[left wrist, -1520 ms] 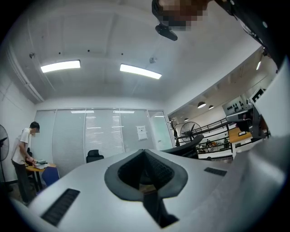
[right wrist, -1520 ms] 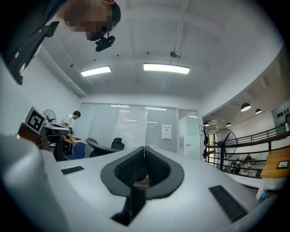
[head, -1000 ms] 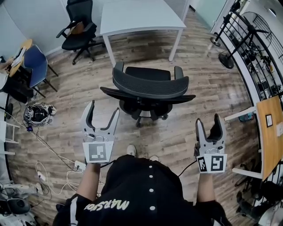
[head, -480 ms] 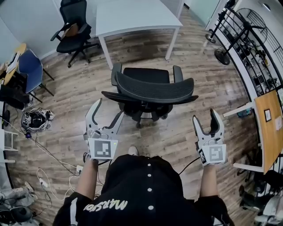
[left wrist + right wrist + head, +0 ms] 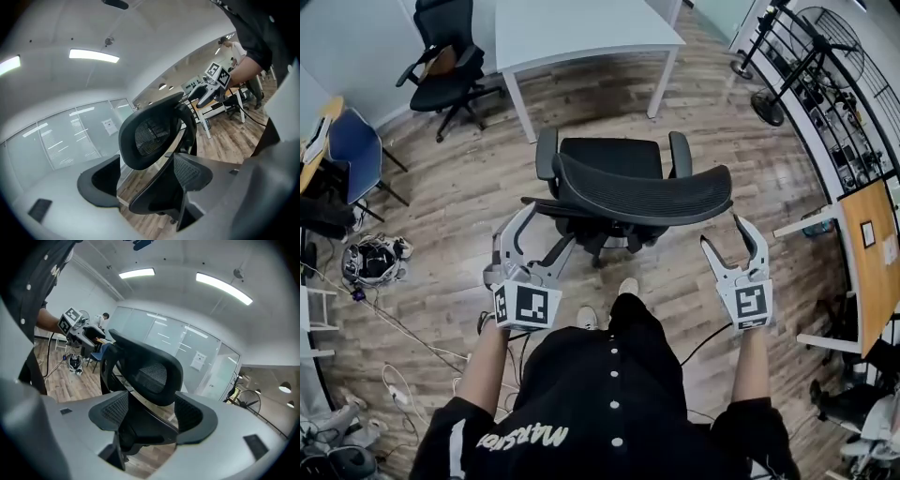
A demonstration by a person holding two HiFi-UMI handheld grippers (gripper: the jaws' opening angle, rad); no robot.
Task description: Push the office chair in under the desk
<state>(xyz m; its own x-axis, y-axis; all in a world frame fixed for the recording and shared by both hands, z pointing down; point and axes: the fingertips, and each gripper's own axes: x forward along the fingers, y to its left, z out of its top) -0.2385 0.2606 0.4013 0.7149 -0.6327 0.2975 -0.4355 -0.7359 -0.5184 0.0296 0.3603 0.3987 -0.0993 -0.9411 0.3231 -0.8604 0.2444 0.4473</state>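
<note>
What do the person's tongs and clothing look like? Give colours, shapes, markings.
The left tongs and right tongs are light grey, each with two curved black-padded prongs and a cube of black-and-white square markers. A black cable trails from the right one. The top is black, short-sleeved.

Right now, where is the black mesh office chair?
Head view, middle: the black mesh office chair stands between the left gripper and right gripper, short of the white desk.

A black swivel chair [image 5: 445, 52] stands at eleven o'clock on the wood floor [image 5: 459, 206], with a blue chair [image 5: 352, 145] at ten. Cables [image 5: 403, 384] trail at eight. Standing fans [image 5: 825, 33] fill one o'clock, and a wood-topped table [image 5: 870, 262] sits at three.
</note>
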